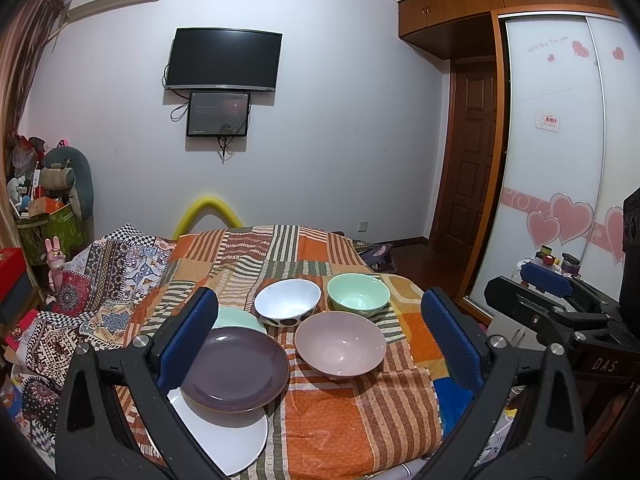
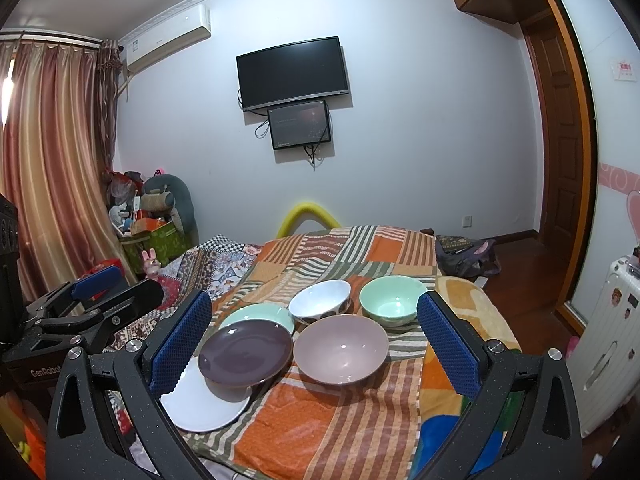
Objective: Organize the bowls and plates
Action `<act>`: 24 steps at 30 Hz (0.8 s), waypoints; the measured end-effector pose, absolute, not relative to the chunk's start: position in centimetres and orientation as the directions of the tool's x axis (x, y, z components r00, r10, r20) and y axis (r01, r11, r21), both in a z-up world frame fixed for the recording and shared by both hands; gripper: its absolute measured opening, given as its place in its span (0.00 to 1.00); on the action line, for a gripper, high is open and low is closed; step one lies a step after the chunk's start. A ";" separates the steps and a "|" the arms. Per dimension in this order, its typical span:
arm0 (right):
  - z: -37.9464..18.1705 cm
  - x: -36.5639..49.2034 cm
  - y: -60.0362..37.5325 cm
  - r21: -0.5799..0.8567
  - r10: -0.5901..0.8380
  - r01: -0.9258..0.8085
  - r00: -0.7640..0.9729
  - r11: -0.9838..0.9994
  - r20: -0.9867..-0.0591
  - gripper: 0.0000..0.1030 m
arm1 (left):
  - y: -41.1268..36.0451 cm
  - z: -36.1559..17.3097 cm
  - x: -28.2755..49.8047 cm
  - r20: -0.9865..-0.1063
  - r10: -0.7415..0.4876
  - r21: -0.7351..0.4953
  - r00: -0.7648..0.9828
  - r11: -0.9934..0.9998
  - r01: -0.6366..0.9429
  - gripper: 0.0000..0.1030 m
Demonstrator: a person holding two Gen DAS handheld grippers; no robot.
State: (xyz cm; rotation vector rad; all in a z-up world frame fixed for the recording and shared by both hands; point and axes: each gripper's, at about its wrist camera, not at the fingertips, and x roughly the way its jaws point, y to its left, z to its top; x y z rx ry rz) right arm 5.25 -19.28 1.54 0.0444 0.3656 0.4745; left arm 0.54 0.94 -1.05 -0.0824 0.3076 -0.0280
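Note:
On the striped orange cloth (image 1: 340, 420) lie three plates and three bowls. A purple plate (image 1: 236, 368) rests tilted on a white plate (image 1: 232, 440), with a pale green plate (image 1: 234, 318) behind. A pink bowl (image 1: 340, 344), a white spotted bowl (image 1: 288, 304) and a green bowl (image 1: 358, 294) stand to the right. My left gripper (image 1: 320, 340) is open and empty, above the near edge. My right gripper (image 2: 316, 344) is open and empty too. The same dishes show in the right wrist view: purple plate (image 2: 246, 352), pink bowl (image 2: 342, 348), green bowl (image 2: 392, 300).
The cloth covers a bed with a patchwork quilt (image 1: 100, 280) on its left. A wardrobe (image 1: 560, 160) and door stand right. Each gripper shows in the other's view: the right gripper (image 1: 560, 304), the left gripper (image 2: 80, 312). A white suitcase (image 2: 608, 344) is at right.

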 end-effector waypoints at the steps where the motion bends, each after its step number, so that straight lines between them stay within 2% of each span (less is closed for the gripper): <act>1: 1.5 5.2 -19.3 0.126 0.455 -0.439 0.826 0.890 -0.334 0.99 | 1.0 -1.0 0.5 -0.301 -0.040 -0.086 0.953 0.996 0.015 1.00; 17: 0.9 5.0 -18.8 0.126 0.456 -0.441 0.822 0.889 -0.342 0.99 | 1.3 -1.6 0.8 -0.313 -0.038 -0.090 0.949 0.996 0.010 1.00; 24: 0.4 6.2 -17.9 0.137 0.468 -0.451 0.800 0.882 -0.375 0.99 | 2.7 -2.7 2.3 -0.368 -0.017 -0.092 0.930 0.996 -0.019 1.00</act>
